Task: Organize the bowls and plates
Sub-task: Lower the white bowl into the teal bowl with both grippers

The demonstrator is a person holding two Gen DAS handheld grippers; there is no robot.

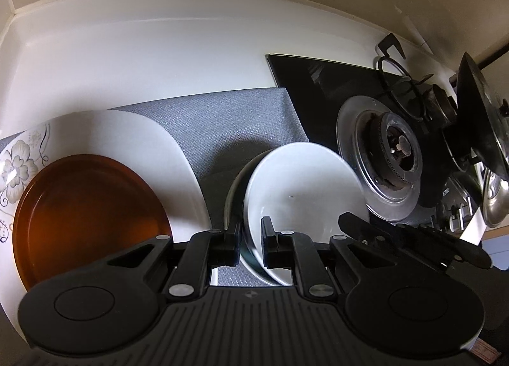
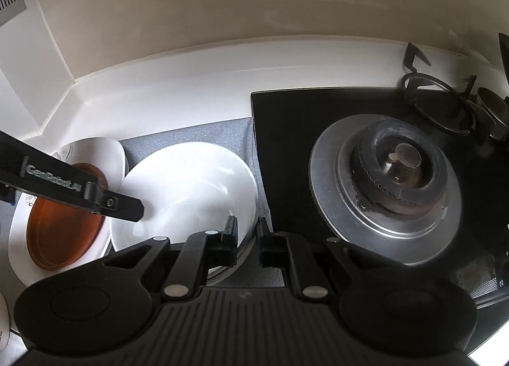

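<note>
The white worktop [image 1: 133, 48] is carrying everything, with a black gas hob [image 2: 318, 118] sitting at its right and a grey mat [image 1: 222, 124] lying beside the hob. On the mat's left a white floral plate [image 1: 105, 130] is lying with an amber plate [image 1: 86, 210] resting inside it, so that pair is looking already stacked. Just right of them a white bowl [image 1: 302, 188] is sitting tilted on top of another dish [image 2: 241, 258], whose rim alone is showing beneath it.

The left tongs [image 1: 249, 245] are closing narrowly over the white bowl's near rim, one finger on each side, apparently gripping it. The right tongs [image 2: 248, 245] are straddling the right-hand rim of the bowl stack, narrow too, though whether they are gripping the bowl, the dish under it or both is hard to tell.

By my reckoning the task is partway along: plates are gathered, while the bowl is yet to be seated squarely.
</note>
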